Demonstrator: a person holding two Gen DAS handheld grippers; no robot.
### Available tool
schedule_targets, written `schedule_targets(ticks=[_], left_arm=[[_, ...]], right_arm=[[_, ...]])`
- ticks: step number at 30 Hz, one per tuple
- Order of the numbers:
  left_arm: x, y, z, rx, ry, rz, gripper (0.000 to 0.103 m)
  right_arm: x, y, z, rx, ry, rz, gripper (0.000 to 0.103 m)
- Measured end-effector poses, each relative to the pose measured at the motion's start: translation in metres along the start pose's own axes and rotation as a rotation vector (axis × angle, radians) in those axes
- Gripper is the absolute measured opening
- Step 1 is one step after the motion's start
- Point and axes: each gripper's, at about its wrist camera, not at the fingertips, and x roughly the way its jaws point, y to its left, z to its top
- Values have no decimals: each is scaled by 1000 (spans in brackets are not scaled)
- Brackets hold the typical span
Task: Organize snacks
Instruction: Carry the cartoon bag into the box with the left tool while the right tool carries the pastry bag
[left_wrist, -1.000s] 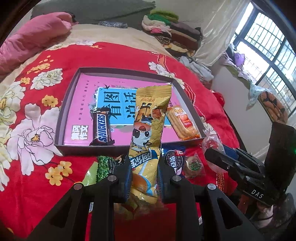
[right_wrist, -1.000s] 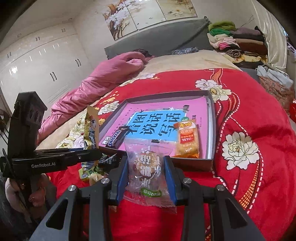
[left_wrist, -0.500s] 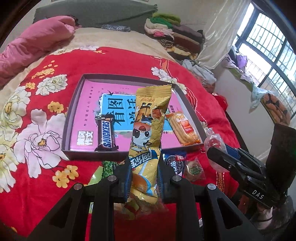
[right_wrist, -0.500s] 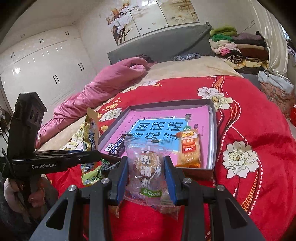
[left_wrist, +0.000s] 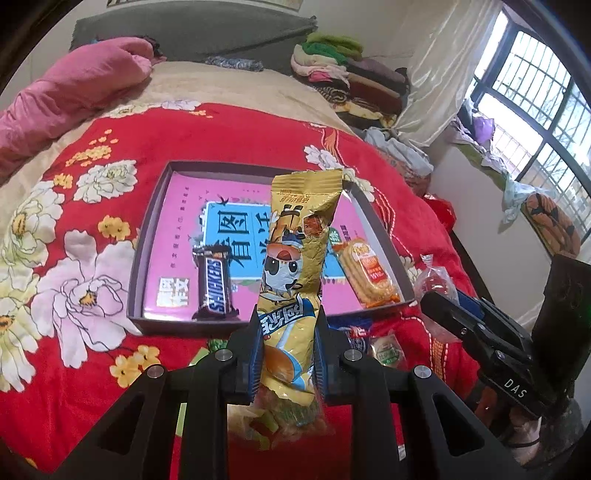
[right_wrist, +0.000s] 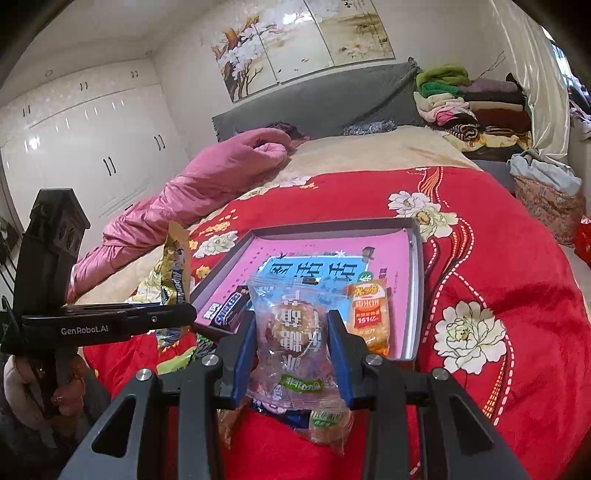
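My left gripper (left_wrist: 287, 325) is shut on a tall yellow snack bag (left_wrist: 299, 243) and holds it upright above the bed, just in front of the dark tray (left_wrist: 147, 236). My right gripper (right_wrist: 291, 332) is shut on a clear pastry packet (right_wrist: 291, 332), also held in front of the tray (right_wrist: 415, 288). In the tray, on a pink and blue book (left_wrist: 177, 206), lie a Snickers bar (left_wrist: 214, 284) and an orange biscuit pack (left_wrist: 369, 273). The left gripper and its bag (right_wrist: 177, 273) show at the left of the right wrist view.
Several loose snack packets (left_wrist: 386, 349) lie on the red floral blanket (left_wrist: 74, 266) in front of the tray. A pink quilt (right_wrist: 207, 184) lies at the bed's far left. Folded clothes (left_wrist: 347, 81) are stacked at the head. The bed edge drops off at right.
Both grippers have risen and pulled back a little with their snacks still held. The tray now looks smaller and farther in both views.
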Motion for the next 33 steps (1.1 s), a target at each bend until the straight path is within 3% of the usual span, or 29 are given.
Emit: schedule_targets(ticks=[9,18,33], left_arm=[[16,10,11,-31,2,11,24],[47,1,18,-14,31,30,24],[79,-5,22,8,85,68,24]], right_arm=[[-1,-23,9,80,-24,-18,38],[-1,-55,19,157,-60,-89,38],[20,-76,22,202,-24,-101,38]])
